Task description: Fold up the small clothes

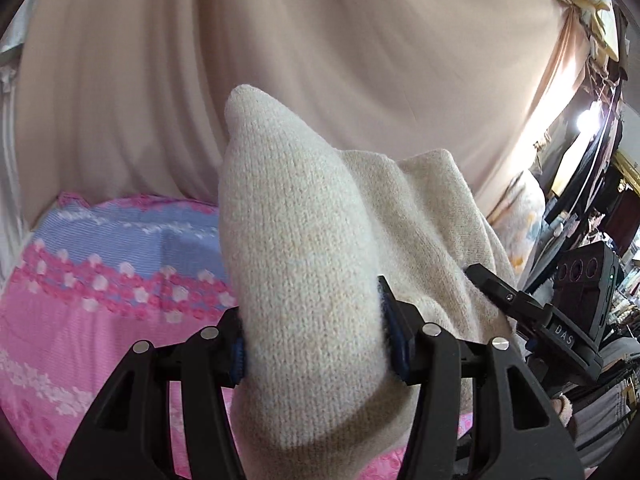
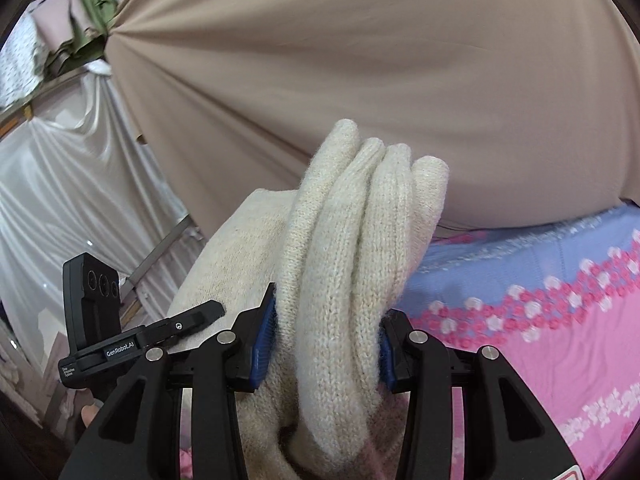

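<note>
A cream knitted garment (image 1: 304,272) is held up above the bed between both grippers. My left gripper (image 1: 316,344) is shut on a thick fold of it, which sticks up past the blue pads. The right gripper shows at the right of the left wrist view (image 1: 520,300), against the same garment. In the right wrist view my right gripper (image 2: 326,344) is shut on a bunch of several folds of the cream knit (image 2: 352,240). The left gripper (image 2: 192,320) shows at the lower left, touching the cloth.
A pink and blue flowered bedsheet (image 1: 100,280) lies below; it also shows in the right wrist view (image 2: 540,300). A beige curtain (image 1: 320,60) hangs behind. White drapes (image 2: 60,180) hang at the left. Cluttered shelves (image 1: 600,240) stand at the right.
</note>
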`<action>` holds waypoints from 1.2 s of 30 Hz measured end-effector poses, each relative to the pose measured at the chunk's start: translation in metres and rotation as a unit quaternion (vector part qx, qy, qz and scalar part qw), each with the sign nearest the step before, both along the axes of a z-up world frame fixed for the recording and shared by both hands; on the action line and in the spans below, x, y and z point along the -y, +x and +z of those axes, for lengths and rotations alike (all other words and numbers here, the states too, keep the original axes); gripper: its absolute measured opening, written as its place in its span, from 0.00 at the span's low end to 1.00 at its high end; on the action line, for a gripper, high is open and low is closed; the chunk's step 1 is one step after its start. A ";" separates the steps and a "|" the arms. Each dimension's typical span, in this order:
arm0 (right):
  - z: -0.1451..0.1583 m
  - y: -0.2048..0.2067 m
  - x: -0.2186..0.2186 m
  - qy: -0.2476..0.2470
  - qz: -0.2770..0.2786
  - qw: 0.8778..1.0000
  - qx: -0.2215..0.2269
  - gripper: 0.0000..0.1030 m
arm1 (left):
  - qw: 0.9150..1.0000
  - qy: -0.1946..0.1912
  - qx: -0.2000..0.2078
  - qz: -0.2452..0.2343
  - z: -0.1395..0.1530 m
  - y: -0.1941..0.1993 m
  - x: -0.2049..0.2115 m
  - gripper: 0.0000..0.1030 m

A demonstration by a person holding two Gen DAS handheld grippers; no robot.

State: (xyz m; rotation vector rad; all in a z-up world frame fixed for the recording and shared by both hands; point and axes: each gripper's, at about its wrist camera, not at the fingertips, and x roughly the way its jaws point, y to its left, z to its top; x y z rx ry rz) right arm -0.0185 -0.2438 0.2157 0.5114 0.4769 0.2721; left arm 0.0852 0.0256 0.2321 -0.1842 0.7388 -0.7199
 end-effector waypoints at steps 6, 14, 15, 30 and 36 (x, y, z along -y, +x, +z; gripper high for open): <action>-0.007 0.026 -0.053 -0.003 0.023 1.000 -0.005 0.40 | 0.999 -0.006 -0.003 0.032 -0.013 0.010 -0.053 0.50; -0.102 0.072 -0.093 -0.008 -0.001 0.997 -0.079 0.43 | 0.998 0.013 -0.043 0.043 -0.091 0.046 -0.093 0.55; -0.125 0.078 -0.095 -0.012 -0.011 0.995 -0.094 0.45 | 0.998 0.015 -0.049 0.042 -0.108 0.054 -0.094 0.58; -0.312 0.053 -0.085 0.022 -0.096 0.947 -0.306 0.72 | 0.963 0.016 -0.212 0.167 -0.310 0.058 -0.166 0.89; -0.343 0.086 -0.107 0.050 -0.041 0.936 -0.347 0.43 | 0.948 -0.007 -0.295 0.118 -0.357 0.084 -0.139 0.51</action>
